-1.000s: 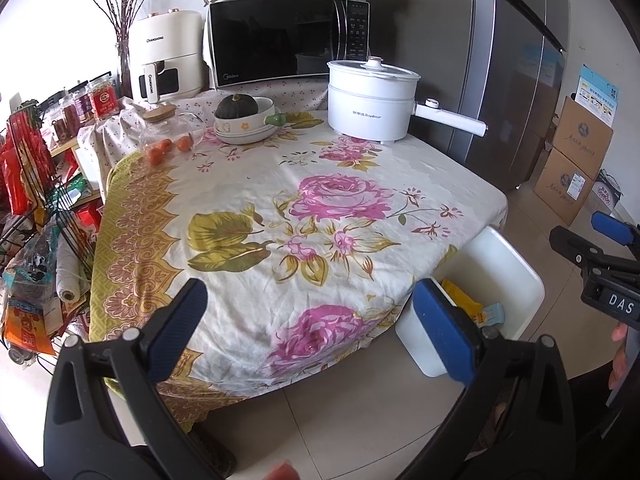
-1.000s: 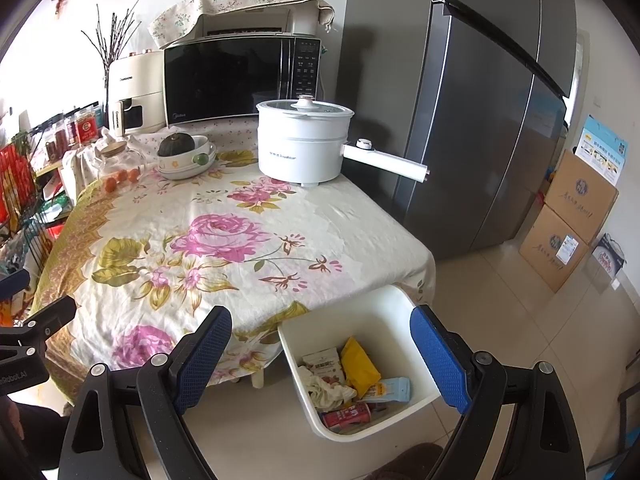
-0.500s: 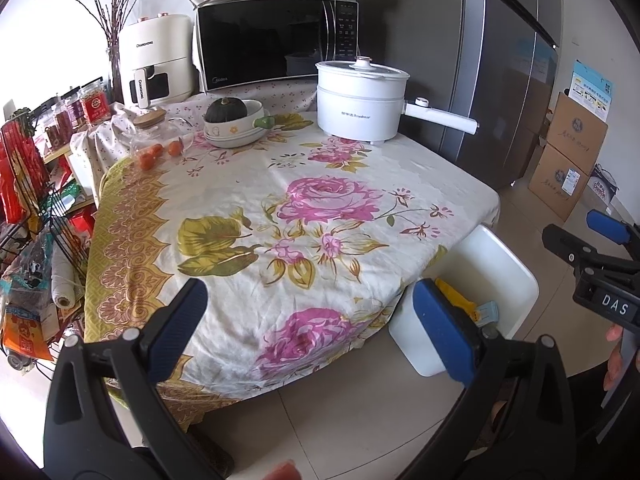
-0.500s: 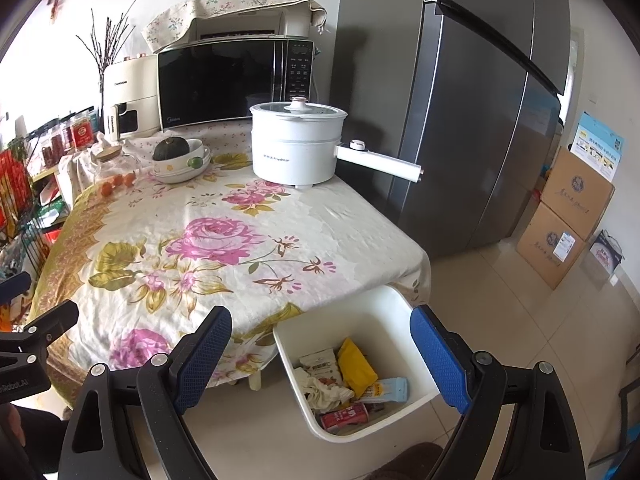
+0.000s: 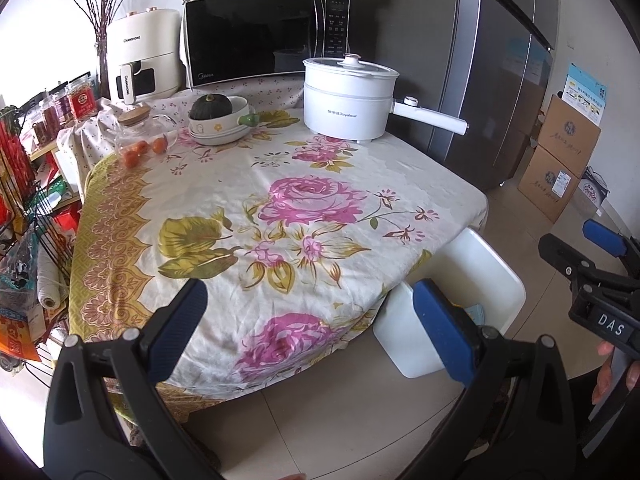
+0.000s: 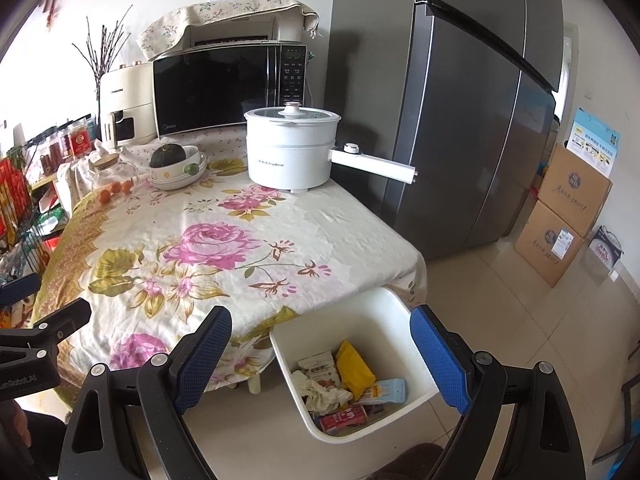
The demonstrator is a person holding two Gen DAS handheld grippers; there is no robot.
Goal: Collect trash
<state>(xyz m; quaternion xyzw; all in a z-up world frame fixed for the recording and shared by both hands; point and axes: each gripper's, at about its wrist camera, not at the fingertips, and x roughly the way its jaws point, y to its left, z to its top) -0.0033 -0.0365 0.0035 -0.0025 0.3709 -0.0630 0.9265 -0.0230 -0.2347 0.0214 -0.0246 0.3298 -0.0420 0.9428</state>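
Both our hand-held grippers, left (image 5: 308,320) and right (image 6: 320,354), gape wide and empty above the bin (image 6: 400,312); its wrappers (image 6: 354,368) look light, crushable, best pinched mid-body.

Domestic kitchen and dining area. Evidence: a table with a floral tablecloth (image 5: 280,208) carries, along its far edge, a microwave (image 5: 264,36), an air fryer (image 5: 146,54) and a white electric pot (image 5: 348,98). A tall steel refrigerator (image 6: 472,120) stands just beside the table's far right corner — cardboard boxes (image 6: 564,212) are stacked on the tiled floor (image 6: 520,312) near it. Jars and packaged food fill a rack (image 5: 28,168) at the left edge.
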